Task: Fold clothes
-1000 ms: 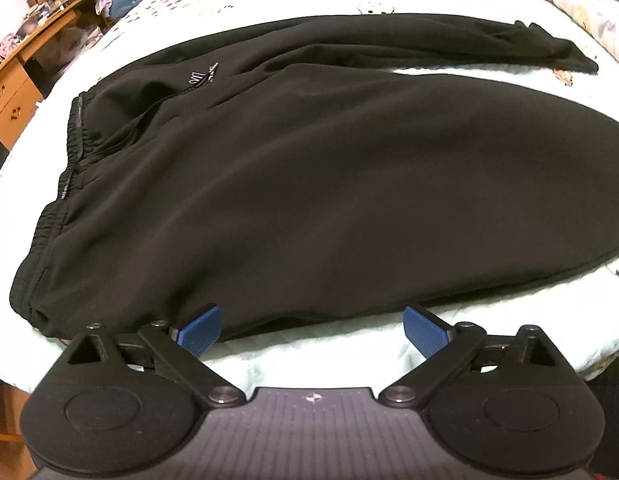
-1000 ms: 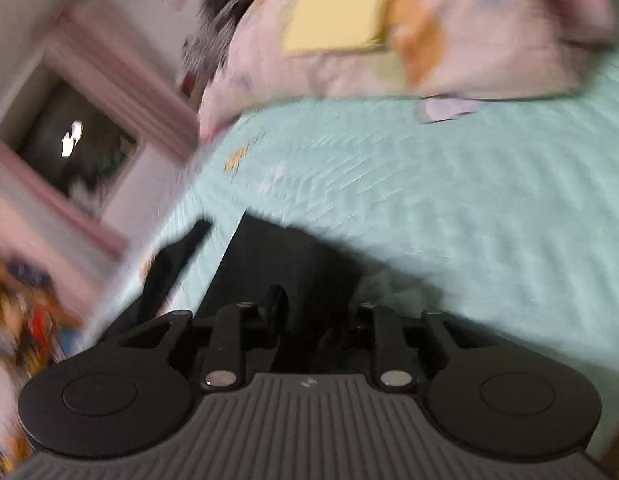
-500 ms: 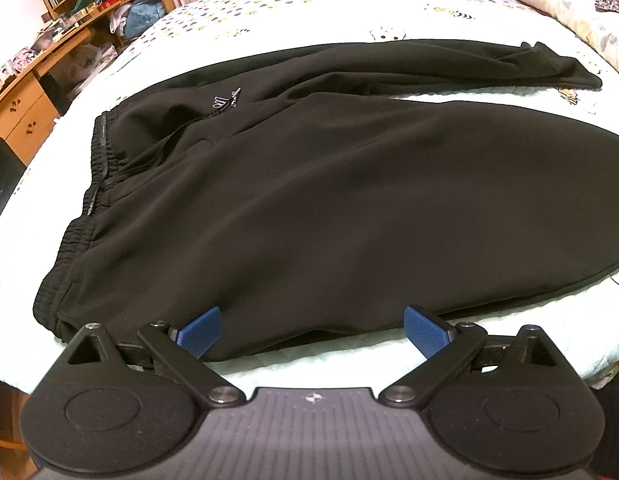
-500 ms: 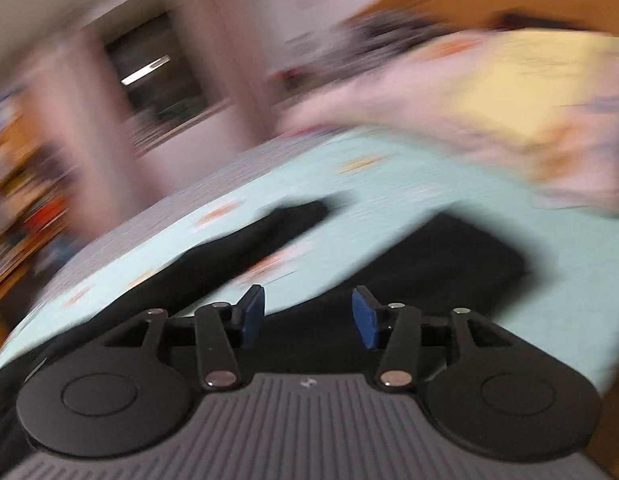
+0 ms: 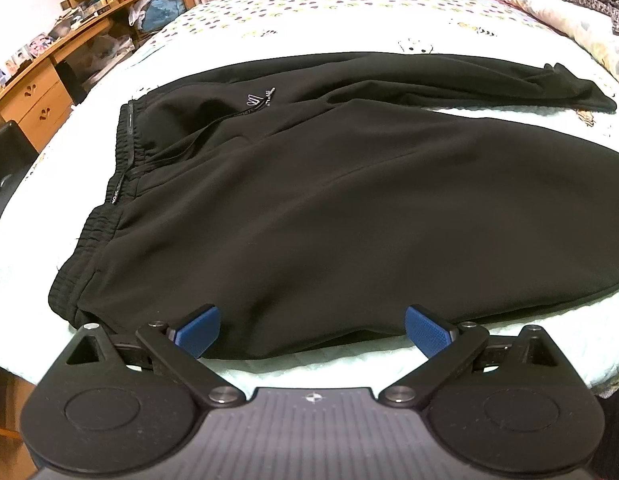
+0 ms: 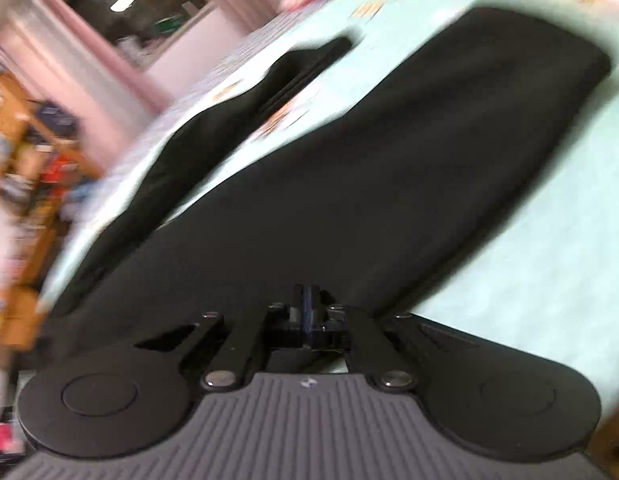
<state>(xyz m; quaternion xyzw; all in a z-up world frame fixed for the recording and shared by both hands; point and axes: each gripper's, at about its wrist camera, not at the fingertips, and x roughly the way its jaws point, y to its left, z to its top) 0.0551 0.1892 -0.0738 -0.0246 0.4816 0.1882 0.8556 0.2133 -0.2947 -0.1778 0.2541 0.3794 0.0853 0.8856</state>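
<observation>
Black trousers (image 5: pixel 329 200) lie spread flat on the bed (image 5: pixel 349 8). My left claw (image 5: pixel 312 334) hovers wide at their near edge; my right claw (image 6: pixel 309 312) is closed, seemingly empty. Soft, limp, light fabric: I would grip waistband (image 5: pixel 121 152) and cuff.

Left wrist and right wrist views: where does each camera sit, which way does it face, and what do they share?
Left wrist: on the left hand-held gripper, open at the near bed edge, looking across the black trousers towards the waistband and desk.
Right wrist: on the right hand-held gripper, shut, tilted and blurred, looking along a trouser leg.
Shared: the trousers, the bedspread; no hand or sleeve shows.
</observation>
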